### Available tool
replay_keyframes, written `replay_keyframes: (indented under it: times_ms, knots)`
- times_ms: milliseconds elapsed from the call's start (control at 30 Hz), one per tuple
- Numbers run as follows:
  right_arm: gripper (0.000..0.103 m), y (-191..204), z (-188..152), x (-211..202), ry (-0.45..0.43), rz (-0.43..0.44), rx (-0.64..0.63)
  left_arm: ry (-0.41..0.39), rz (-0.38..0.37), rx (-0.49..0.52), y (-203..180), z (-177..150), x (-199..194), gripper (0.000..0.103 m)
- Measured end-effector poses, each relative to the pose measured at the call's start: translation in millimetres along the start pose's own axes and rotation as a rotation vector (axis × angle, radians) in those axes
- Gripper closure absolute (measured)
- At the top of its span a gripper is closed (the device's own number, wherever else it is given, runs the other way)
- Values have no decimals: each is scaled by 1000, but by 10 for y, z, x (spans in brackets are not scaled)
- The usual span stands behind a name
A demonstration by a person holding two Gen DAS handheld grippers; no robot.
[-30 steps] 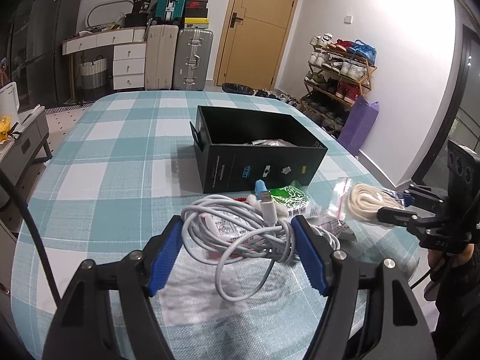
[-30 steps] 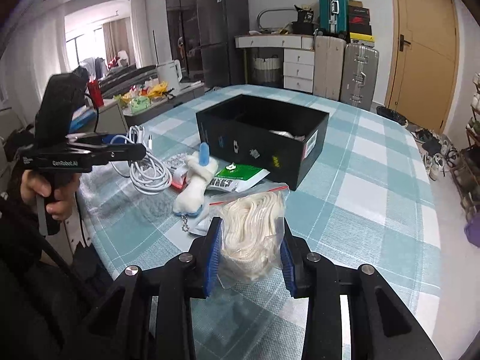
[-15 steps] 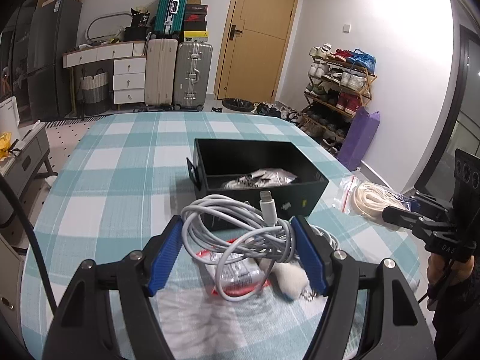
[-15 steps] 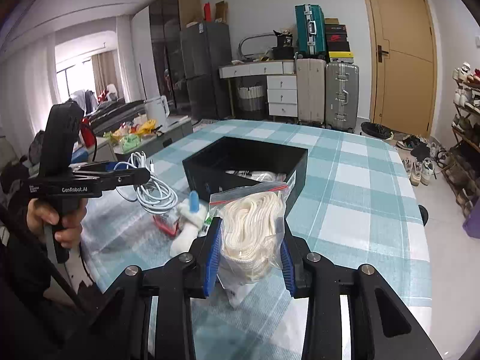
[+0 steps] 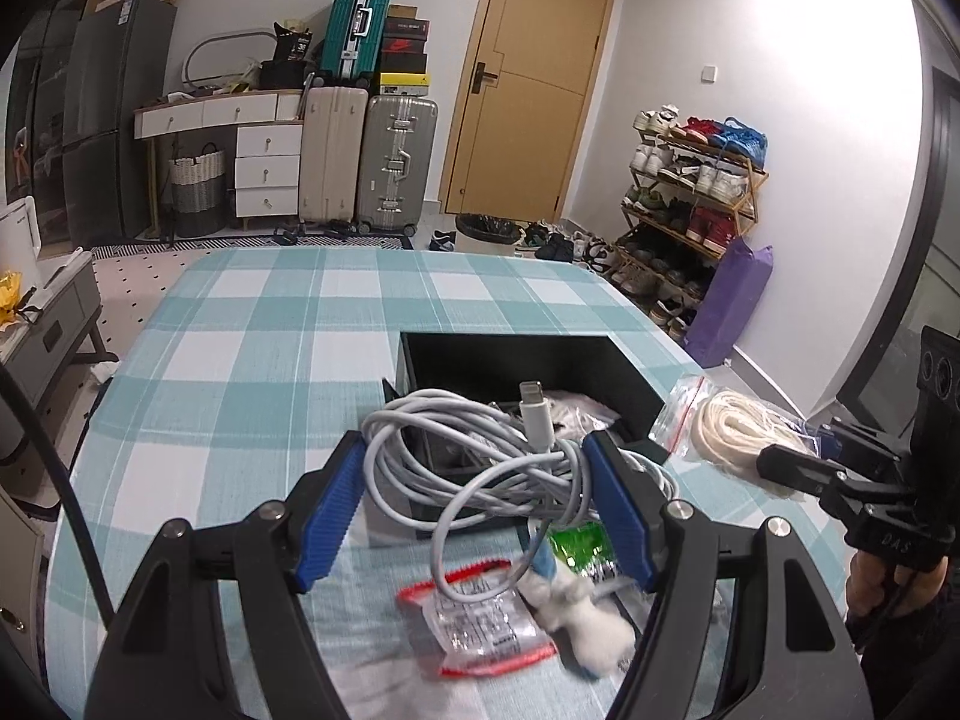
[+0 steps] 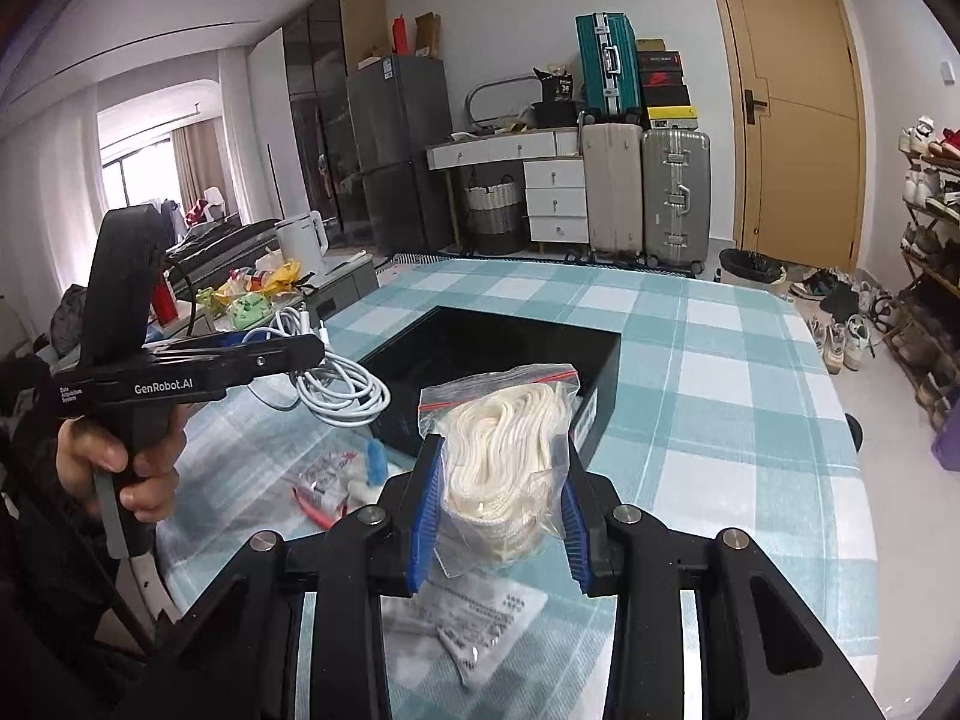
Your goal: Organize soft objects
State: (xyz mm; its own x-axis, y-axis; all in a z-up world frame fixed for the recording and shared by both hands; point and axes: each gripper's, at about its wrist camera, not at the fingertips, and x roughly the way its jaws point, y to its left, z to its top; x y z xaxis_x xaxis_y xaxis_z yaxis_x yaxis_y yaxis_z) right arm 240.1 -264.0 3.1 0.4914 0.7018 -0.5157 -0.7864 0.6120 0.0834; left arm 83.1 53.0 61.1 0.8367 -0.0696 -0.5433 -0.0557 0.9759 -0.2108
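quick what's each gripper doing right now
left gripper: closed on the white cable
right gripper: closed on the bag of rope

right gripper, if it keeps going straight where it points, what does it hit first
Probably the black box: the right gripper, shut on the bag of white rope, aims down toward its near wall, though depth is unclear.

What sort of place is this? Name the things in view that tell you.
Most likely a lived-in home: a shoe rack by the door, stacked suitcases, and a checked tablecloth.
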Motion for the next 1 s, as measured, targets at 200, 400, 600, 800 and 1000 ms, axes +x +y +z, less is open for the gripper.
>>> replay_keyframes:
  times_ms: [200,400,600,800,1000]
  knots:
    - [68,12,146,108,-7,9,8,-3,16,-4,55,109,68,31]
    - [68,13,288,192,-16,11,5,-9,45,11,71,223,132,31]
    - [68,-5,375,254,-10,6,0,-16,71,30,41,315,198,31]
    - [68,-49,489,353,9,-32,11,-34,106,32,51,422,271,31]
    - [68,-129,551,495,30,-61,34,-19,120,38,45,466,428,31]
